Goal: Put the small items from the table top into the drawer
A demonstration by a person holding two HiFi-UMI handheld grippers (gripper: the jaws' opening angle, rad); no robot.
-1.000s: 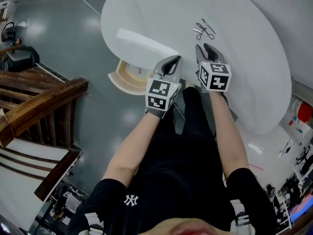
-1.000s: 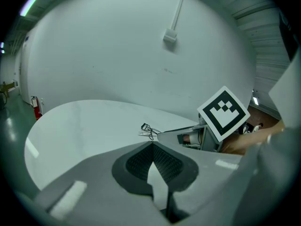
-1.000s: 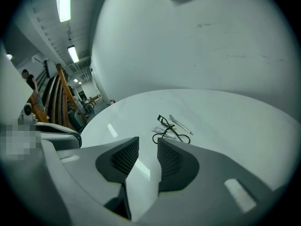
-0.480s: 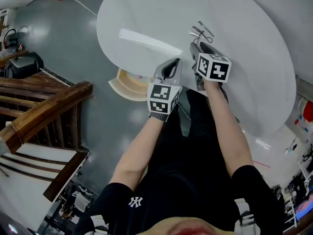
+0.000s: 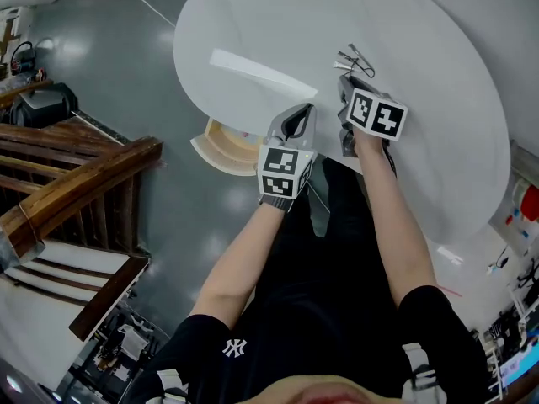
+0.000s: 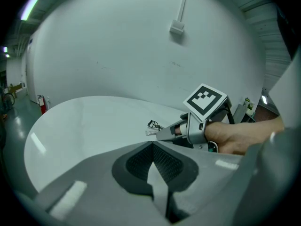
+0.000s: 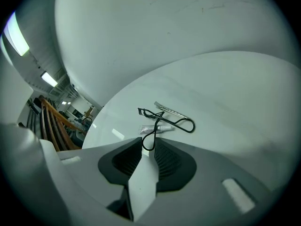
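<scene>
On the far right of the white surface (image 7: pixel 225 88), an eyelash curler (image 7: pixel 156 118) lies with a small tube (image 7: pixel 155 128) and a hair clip (image 7: pixel 170 109). The right claw (image 7: pixel 148 145) has just been closing; its jaws are still apart, with the curler's near handle loop between the tips. The curler looks light, stiff and thin, and likely to skid, so a pinch across that loop suits. The left claw (image 6: pixel 153 145) is closed and empty, near the open drawer (image 5: pixel 221 141).

black short-sleeved tee (image 5: pixel 295 343), with a small white emblem (image 5: pixel 232 347) of interlocked letters on the tee's left sleeve. pale grey-and-white straps (image 5: pixel 413 369) at the tee's shoulders. black trousers (image 5: pixel 337 200) below the tee.
</scene>
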